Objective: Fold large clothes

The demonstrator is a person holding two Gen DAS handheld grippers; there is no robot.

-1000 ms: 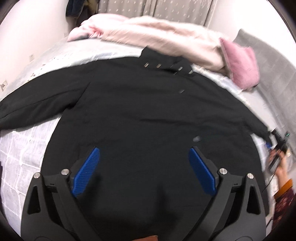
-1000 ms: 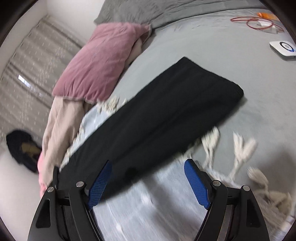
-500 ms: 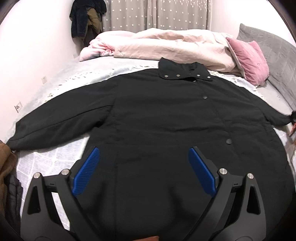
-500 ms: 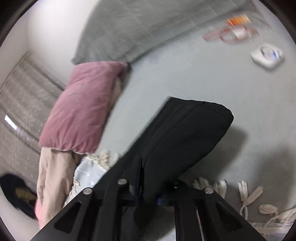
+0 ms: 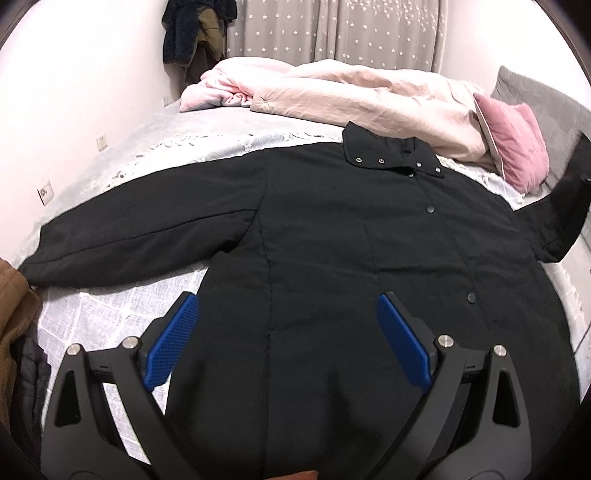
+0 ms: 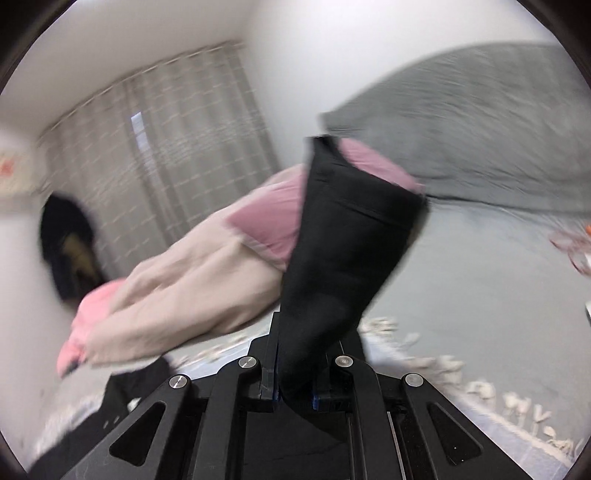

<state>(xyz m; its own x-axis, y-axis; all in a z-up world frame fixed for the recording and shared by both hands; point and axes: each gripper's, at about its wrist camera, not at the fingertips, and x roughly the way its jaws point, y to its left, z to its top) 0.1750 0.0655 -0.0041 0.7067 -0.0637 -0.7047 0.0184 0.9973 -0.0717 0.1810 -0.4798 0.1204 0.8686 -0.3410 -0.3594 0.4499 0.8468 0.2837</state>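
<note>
A large black coat (image 5: 351,258) lies front up on the bed, collar at the far side, its left sleeve (image 5: 140,243) stretched out flat. My left gripper (image 5: 288,343) is open and empty above the coat's lower hem. My right gripper (image 6: 293,373) is shut on the coat's right sleeve (image 6: 351,251) and holds it lifted, the cuff standing up above the fingers. The raised sleeve also shows at the right edge of the left wrist view (image 5: 561,210).
A pink-beige duvet (image 5: 351,96) and a pink pillow (image 5: 513,144) lie at the head of the bed, with a grey blanket (image 6: 480,129) beyond. Brown clothing (image 5: 14,321) sits at the left edge. A wall (image 5: 74,92) and curtains (image 5: 332,33) bound the bed.
My right gripper closed on the right sleeve and lifted it off the bed, swinging upward. My left gripper pulled back and rose, staying open over the hem.
</note>
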